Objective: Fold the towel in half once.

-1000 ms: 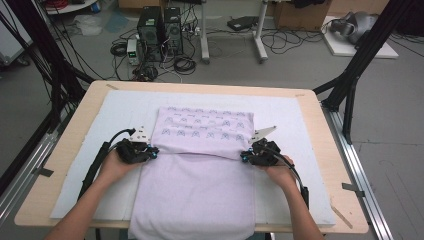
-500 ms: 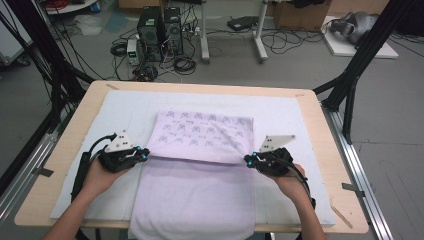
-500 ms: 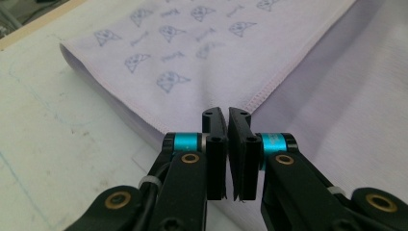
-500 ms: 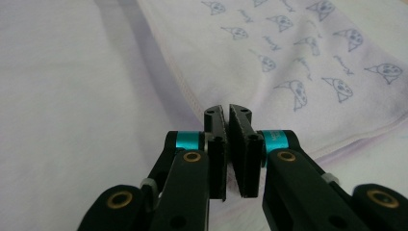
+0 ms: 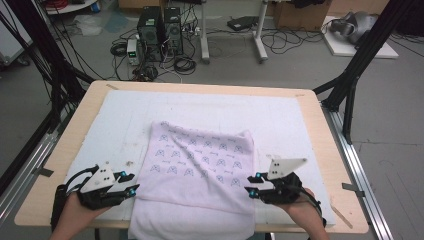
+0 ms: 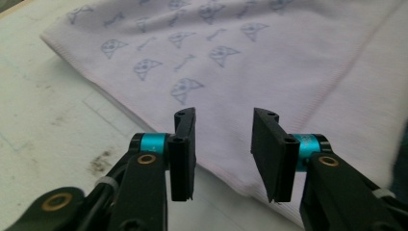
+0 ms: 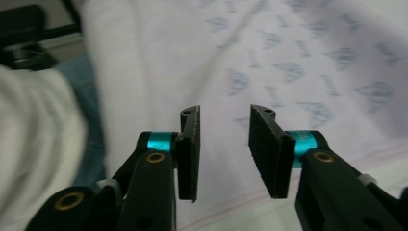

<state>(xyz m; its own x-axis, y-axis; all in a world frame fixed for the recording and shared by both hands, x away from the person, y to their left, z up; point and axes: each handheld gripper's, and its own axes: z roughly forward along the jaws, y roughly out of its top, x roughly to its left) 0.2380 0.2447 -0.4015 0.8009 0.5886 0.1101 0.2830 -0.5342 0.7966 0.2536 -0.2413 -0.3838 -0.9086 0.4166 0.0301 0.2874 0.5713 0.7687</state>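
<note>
Left tool (image 5: pixel 131 184) is sitting near the table's (image 5: pixel 320 125) near-left corner, jaws apart, nothing between them, tips just at the left edge of the folded lilac towel (image 5: pixel 200 175). Right tool (image 5: pixel 251 184) is mirroring it near the near-right corner, jaws also apart and empty, tips at the towel's right edge. Towel is lying on the white mat (image 5: pixel 110 120) toward the near edge, printed upper layer folded over plain lower layer, which is hanging over the near edge. Hands are gripping both tools.
</note>
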